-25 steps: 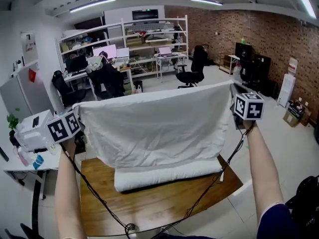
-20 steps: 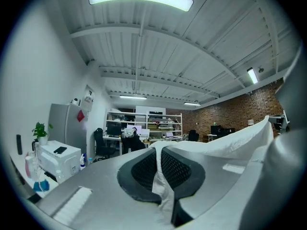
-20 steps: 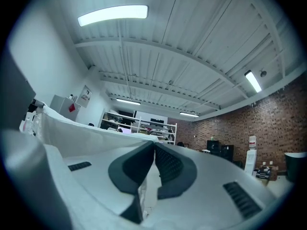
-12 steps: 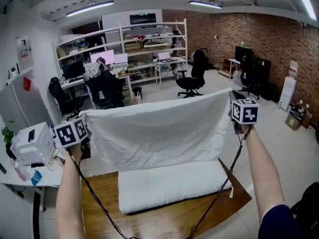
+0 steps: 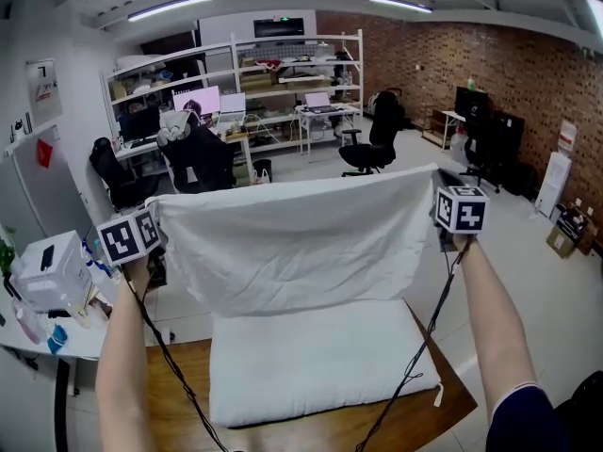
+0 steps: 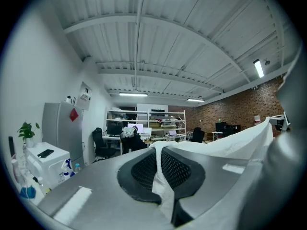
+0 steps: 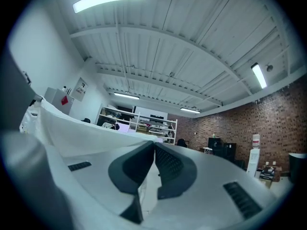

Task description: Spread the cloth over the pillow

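A white cloth (image 5: 301, 238) hangs stretched in the air between my two grippers, above a white pillow (image 5: 316, 361) that lies on a wooden table (image 5: 179, 412). My left gripper (image 5: 151, 238) is shut on the cloth's upper left corner; in the left gripper view the cloth (image 6: 160, 176) is pinched between the dark pads (image 6: 144, 169). My right gripper (image 5: 441, 191) is shut on the upper right corner, and its own view shows the cloth's edge (image 7: 148, 176) between the pads (image 7: 168, 164). The cloth's lower edge hangs just over the pillow's far side.
A white box-like machine (image 5: 42, 271) stands on a side table at the left. Desks, black office chairs (image 5: 372, 139) and metal shelves (image 5: 273, 73) fill the room beyond. Black cables (image 5: 415, 365) hang from both grippers across the table. A brick wall runs along the right.
The cloth has stayed stretched between both grippers. More of the pillow now shows below the cloth's lower edge, and the pillow sits lower and larger in the head view.
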Action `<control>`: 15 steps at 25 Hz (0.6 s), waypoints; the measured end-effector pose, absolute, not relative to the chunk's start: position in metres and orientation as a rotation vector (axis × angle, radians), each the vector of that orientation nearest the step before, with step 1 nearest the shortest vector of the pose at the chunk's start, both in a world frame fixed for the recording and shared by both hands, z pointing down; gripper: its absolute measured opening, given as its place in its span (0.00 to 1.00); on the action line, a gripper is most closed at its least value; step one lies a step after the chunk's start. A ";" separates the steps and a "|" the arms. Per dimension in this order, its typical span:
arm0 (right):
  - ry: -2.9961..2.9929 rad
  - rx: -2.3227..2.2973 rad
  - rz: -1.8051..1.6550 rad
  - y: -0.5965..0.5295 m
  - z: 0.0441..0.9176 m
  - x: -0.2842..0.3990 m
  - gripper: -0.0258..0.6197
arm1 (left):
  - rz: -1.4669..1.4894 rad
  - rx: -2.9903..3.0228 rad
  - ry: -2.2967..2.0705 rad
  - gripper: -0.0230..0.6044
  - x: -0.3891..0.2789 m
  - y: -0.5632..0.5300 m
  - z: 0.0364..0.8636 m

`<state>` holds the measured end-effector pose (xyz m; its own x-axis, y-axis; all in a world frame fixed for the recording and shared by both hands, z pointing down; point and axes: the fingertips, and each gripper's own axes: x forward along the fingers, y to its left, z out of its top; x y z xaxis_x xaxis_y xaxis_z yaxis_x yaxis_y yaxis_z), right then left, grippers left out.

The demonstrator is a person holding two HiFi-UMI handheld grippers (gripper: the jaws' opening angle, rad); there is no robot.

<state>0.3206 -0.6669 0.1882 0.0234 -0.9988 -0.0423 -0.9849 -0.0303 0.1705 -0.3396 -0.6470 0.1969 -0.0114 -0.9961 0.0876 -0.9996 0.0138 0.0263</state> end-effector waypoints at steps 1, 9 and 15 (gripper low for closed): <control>-2.126 2.177 -0.233 -0.673 0.189 0.322 0.08 | 0.068 2.151 -2.184 0.06 -0.338 -0.653 0.197; -2.107 2.163 -0.272 -0.708 0.202 0.326 0.08 | 0.081 2.140 -2.189 0.06 -0.333 -0.692 0.216; -2.093 2.128 -0.267 -0.714 0.221 0.324 0.08 | 0.105 2.120 -2.153 0.06 -0.337 -0.698 0.250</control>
